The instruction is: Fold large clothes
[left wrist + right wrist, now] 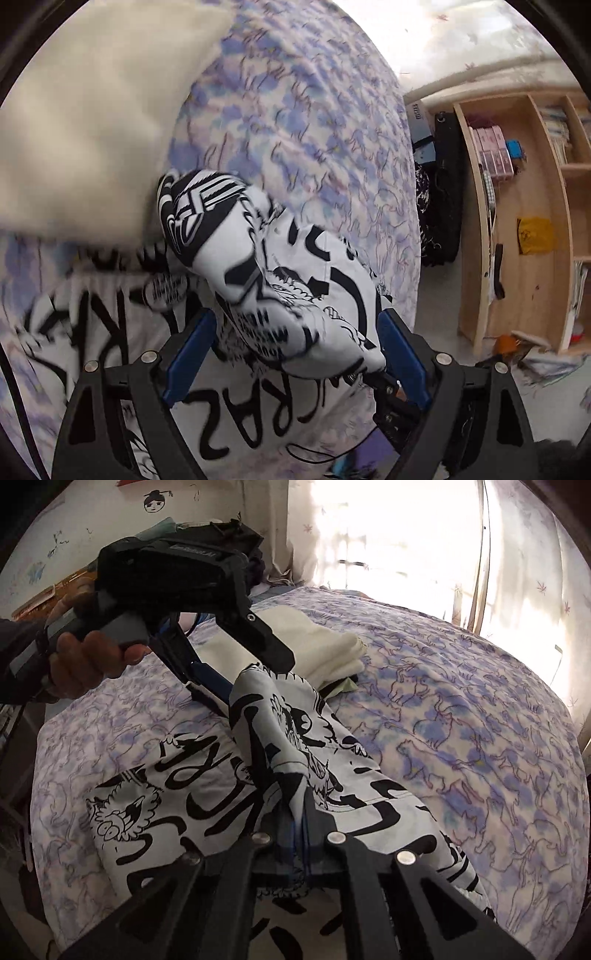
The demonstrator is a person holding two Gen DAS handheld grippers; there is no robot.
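A large white garment with black lettering and cartoon prints (pixel 173 782) lies on the bed. In the left wrist view a bunched fold of it (pixel 280 280) rises between the wide-apart blue fingers (pixel 192 350) of my left gripper (pixel 295 332), which is open around it. My right gripper (pixel 299 808) is shut on a raised ridge of the garment (pixel 295 738). The left gripper (pixel 255 675) also shows in the right wrist view, above the garment's far end, held by a hand (pixel 85 653).
The bed has a purple cat-print cover (pixel 461 720). A folded cream cloth (pixel 92 110) lies at the far side, also seen in the right wrist view (pixel 325 646). A wooden bookshelf (pixel 517 221) and floor clutter stand past the bed's edge. A bright curtained window (pixel 388 535) is behind.
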